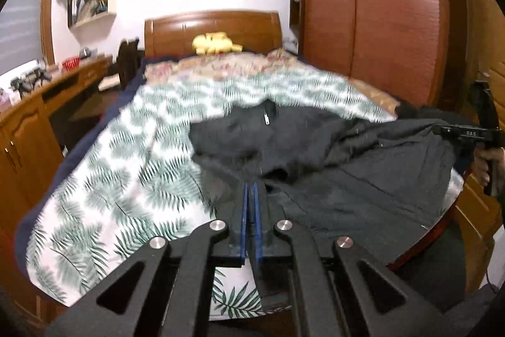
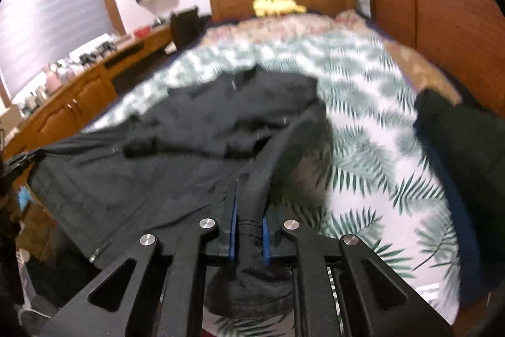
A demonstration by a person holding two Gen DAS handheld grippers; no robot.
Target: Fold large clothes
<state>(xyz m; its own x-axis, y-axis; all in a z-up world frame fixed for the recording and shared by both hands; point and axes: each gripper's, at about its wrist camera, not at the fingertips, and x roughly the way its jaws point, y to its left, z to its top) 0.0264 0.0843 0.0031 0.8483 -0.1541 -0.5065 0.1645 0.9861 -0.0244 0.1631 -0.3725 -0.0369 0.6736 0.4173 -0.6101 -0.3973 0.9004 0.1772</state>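
A large dark grey jacket with a zip lies rumpled on the leaf-print bedspread near the bed's foot. My left gripper is shut on the jacket's hem, its blue pads pressed together. My right gripper is shut on a thick rolled edge of the jacket, with cloth bunched between its pads. The right gripper also shows at the right edge of the left wrist view, pulling the hem taut. The left gripper barely shows at the left edge of the right wrist view.
The wooden headboard with a yellow plush toy stands at the far end. A wooden desk runs along the left. A tall wardrobe stands on the right. Another dark garment lies at the bed's right.
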